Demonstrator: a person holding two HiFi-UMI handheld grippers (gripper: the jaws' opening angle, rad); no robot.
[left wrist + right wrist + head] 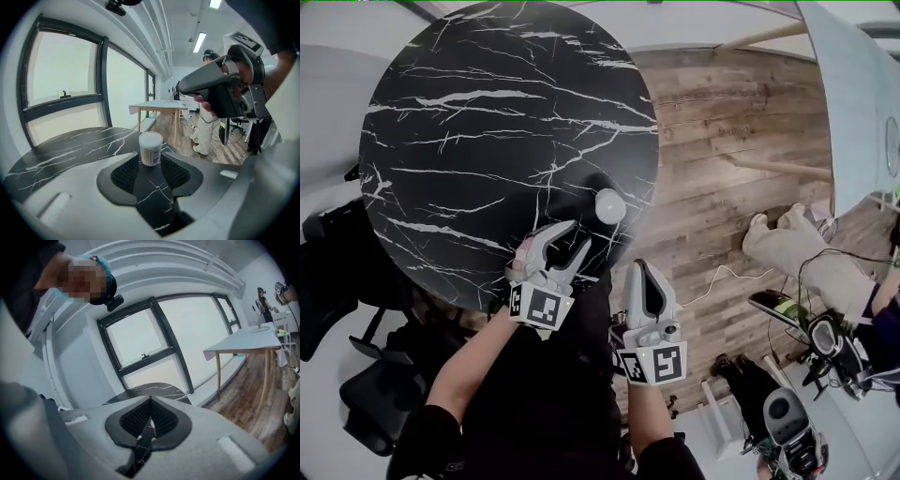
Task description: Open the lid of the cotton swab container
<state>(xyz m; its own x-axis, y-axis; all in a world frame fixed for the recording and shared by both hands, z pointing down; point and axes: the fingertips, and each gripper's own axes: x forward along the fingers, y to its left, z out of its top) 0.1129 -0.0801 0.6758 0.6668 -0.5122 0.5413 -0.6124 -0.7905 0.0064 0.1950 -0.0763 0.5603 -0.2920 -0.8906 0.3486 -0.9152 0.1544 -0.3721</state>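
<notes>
A tub (150, 152) of cotton swabs is stood upright on the table (487, 141), close to the table's near edge. Its lid (150, 136) is seen to be on, so nothing has been opened yet. The left gripper (578, 234) is held over that edge of the table with its jaws about half apart. The tub is lined up in the gap ahead of them, but it is not touched and nothing is held. The right gripper (643, 274) is held just off the table's edge, with its jaws squeezed together on nothing.

The step in hand looks like the reach for the tub. Next, the tub should be taken between the left jaws and gripped low down, so it is kept steady on the table. Then the right jaws must be opened and brought to the lid, so it can be pulled up
</notes>
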